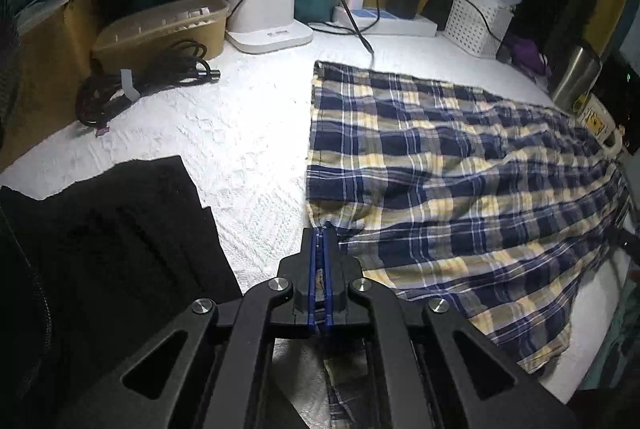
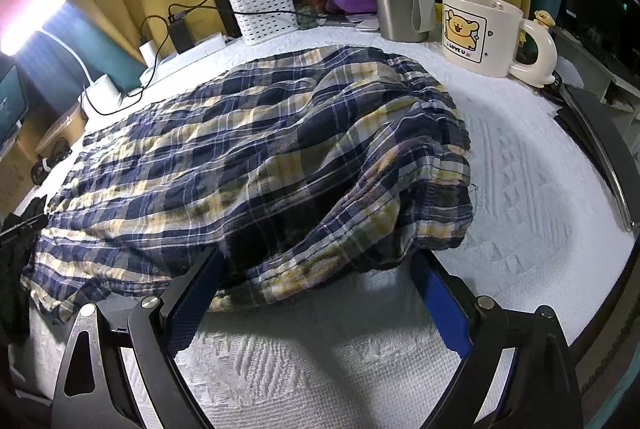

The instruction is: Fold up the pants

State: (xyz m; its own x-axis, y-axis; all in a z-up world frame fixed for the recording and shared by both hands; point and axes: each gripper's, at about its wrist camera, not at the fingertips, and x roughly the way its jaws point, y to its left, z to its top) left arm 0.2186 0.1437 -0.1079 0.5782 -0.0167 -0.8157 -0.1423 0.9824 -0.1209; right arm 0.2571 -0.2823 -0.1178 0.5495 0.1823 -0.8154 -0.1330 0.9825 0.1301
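Pinching: left tongs (image 1: pixel 321 229) squeezed tight on the near hem of the plaid pants (image 1: pixel 440 157).
Waiting: right tongs (image 2: pixel 316 261) wide apart around the bunched waist.
Pants: lying across the white worktop (image 1: pixel 240 133).
Next: right tongs likely need to close before lifting to fold.

- The left claw (image 1: pixel 322 229), at the lower centre of the left wrist view, is matte black with thin blue pads lining its two fingers.
- Four round silver screws sit on its black linkage arms, which carry triangular cut-outs near the lower edge.
- The right claw (image 2: pixel 316 261), low in the right wrist view, has broad blue pads (image 2: pixel 442 303) on black fingers.
- Silver screws mark its pivots, and its outer arms show triangular cut-outs.
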